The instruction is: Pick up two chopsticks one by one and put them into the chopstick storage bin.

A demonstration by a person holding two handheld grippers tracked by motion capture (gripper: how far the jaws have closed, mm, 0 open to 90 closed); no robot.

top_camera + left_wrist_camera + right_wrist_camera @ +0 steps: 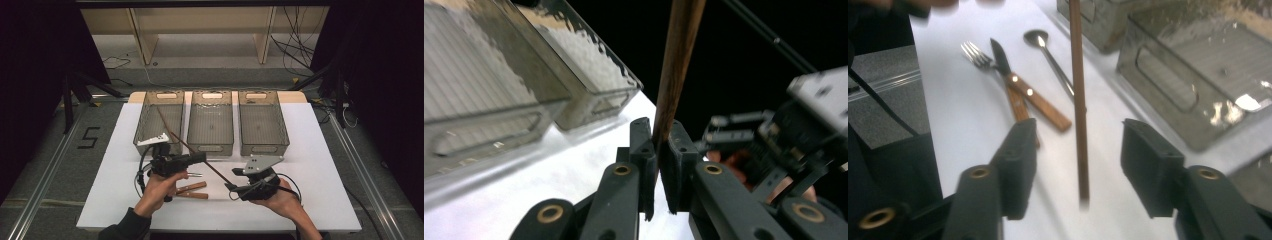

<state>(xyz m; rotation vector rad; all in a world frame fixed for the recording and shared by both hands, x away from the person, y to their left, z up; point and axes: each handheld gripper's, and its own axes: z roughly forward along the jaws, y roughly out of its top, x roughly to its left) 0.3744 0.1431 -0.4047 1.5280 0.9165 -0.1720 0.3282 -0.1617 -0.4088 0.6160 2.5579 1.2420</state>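
Chopstick [676, 65] is pinched by the left tongs [659, 150] at frame centre; the right tongs [1079, 150] are spread around its end, untouched.

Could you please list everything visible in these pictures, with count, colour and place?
Bins: three, clear grey, in a row at the table's far edge.
Chopstick: one in the tongs, dark brown; a second leans in the left bin.
Knife: one, wooden handle, on the table beside the fork.
Fork: one, steel tines, wooden handle.
Spoon: one, steel.
Table: one, white.
Left tongs: black, shut on the chopstick.
Right tongs: black, open around its free end.
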